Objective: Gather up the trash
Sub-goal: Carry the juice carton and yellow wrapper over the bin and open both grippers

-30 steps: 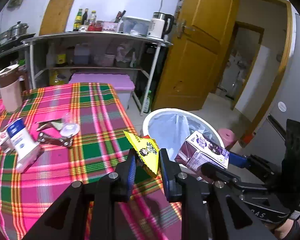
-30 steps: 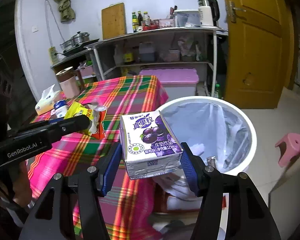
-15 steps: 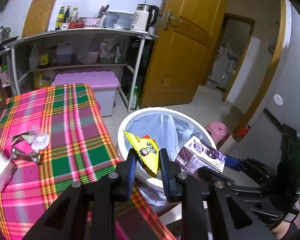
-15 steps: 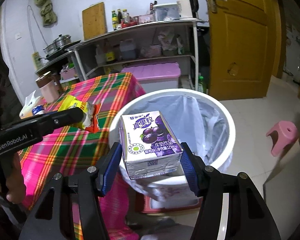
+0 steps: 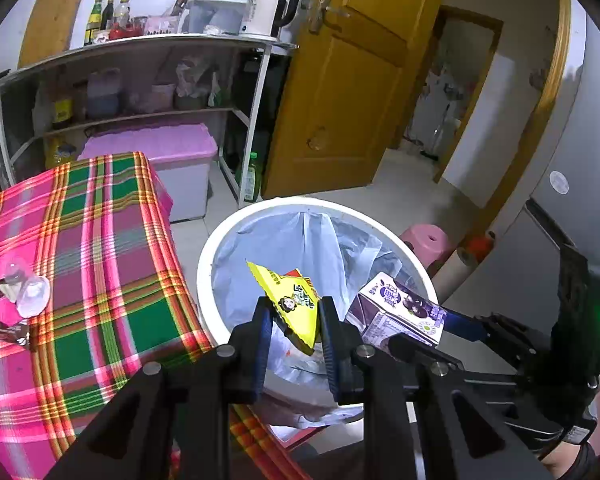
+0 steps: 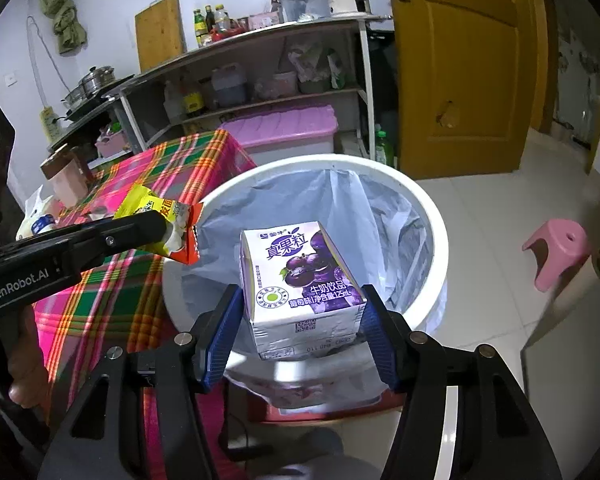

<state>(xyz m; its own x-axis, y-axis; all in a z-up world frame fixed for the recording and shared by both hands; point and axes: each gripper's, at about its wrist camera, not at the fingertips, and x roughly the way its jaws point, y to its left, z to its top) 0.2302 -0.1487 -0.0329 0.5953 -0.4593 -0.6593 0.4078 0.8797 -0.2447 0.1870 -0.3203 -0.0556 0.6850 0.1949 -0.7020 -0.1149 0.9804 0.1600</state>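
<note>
Both pieces over the bin, ready to drop

My carton (image 6: 302, 284), long axis pointing away from me, hangs over the bin (image 6: 428, 208) mouth, pinched in the right tongs (image 6: 300, 328); the wrapper (image 5: 294, 304), pinched in the left tongs (image 5: 296, 324), sits just inside the desk-side rim, so I judge the right better placed.

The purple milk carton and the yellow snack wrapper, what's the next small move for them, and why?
Probably open both claws and let them drop. The right claw holds the purple milk carton over the white lined trash bin, and the left claw pinches the yellow snack wrapper above the same opening, so both pieces should fall inside.
</note>
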